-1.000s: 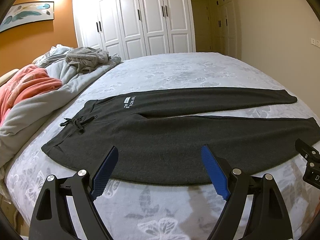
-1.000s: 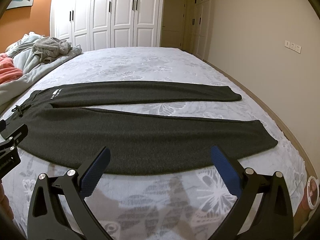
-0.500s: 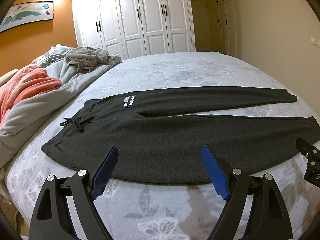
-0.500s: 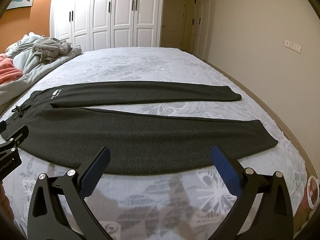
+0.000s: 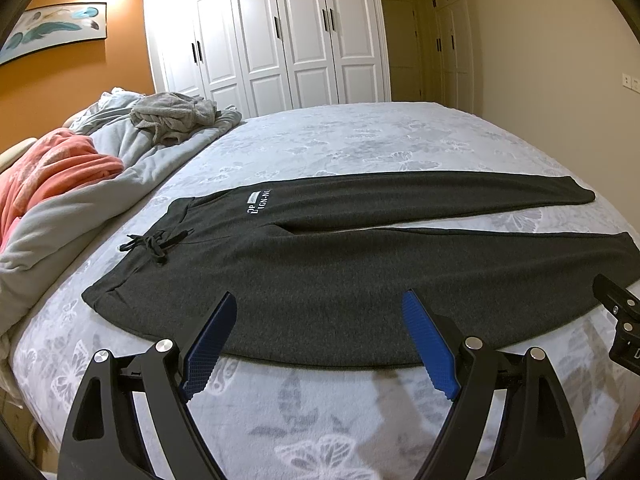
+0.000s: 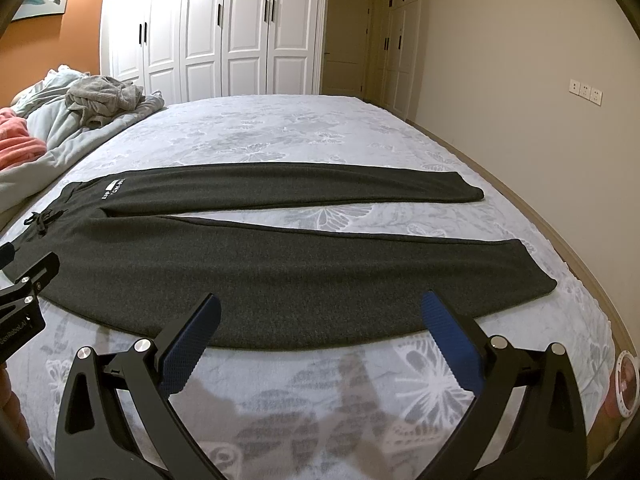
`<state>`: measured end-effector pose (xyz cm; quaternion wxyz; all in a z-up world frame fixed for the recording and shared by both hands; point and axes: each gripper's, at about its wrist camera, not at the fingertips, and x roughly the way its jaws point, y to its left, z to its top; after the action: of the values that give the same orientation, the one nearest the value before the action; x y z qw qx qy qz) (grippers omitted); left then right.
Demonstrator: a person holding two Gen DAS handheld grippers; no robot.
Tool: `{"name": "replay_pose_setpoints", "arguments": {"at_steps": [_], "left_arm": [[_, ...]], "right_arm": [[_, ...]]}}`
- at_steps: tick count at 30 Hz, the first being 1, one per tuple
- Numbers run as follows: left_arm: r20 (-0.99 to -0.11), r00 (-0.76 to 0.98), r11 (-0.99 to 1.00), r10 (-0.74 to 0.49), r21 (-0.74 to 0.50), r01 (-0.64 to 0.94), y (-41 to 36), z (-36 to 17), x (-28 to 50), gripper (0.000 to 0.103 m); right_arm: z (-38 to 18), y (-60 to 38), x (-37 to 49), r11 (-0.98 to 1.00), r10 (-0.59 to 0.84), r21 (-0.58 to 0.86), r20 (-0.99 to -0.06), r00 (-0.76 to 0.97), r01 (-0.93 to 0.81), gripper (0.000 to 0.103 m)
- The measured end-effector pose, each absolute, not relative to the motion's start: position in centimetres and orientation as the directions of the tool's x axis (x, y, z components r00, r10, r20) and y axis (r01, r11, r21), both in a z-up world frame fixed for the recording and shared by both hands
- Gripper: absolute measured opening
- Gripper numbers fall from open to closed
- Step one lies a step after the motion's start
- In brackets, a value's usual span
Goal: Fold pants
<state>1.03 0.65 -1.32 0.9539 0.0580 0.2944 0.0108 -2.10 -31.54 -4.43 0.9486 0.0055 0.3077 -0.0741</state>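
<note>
Nothing has moved. Dark pants lie flat on the bed, soft and limp; best pinched at waistband and cuff. The left gripper and right gripper hover, gaping and empty.

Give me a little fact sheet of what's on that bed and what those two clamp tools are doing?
garment: dark grey pants, flat, unfolded, legs spread apart
waistband: drawstring end, toward the bedding pile
surface: bed with butterfly-print cover
bedding pile: grey blanket, pink blanket
left gripper: fingers wide apart, empty
right gripper: fingers wide apart, empty
</note>
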Motion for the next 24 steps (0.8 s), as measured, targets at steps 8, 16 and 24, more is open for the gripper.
{"name": "replay_pose_setpoints", "arguments": {"at_steps": [8, 16, 24], "left_arm": [[-0.561, 0.826, 0.993, 0.053, 0.117, 0.016, 0.68, -1.37, 0.97, 0.081], [-0.562, 0.825, 0.993, 0.054, 0.116, 0.015, 0.68, -1.38, 0.99, 0.081], [-0.592, 0.805, 0.997, 0.039, 0.081, 0.012, 1.39, -1.45, 1.53, 0.082]], "right_arm": [[-4.48, -31.58, -2.10, 0.989, -0.137, -0.034, -0.584, 0.800, 0.144, 0.098], [-4.50, -31.58, -2.09, 0.989, -0.134, -0.032, -0.585, 0.800, 0.143, 0.098], [-4.51, -31.75, -1.54, 0.990, -0.093, 0.030, -0.602, 0.793, 0.139, 0.098]]}}
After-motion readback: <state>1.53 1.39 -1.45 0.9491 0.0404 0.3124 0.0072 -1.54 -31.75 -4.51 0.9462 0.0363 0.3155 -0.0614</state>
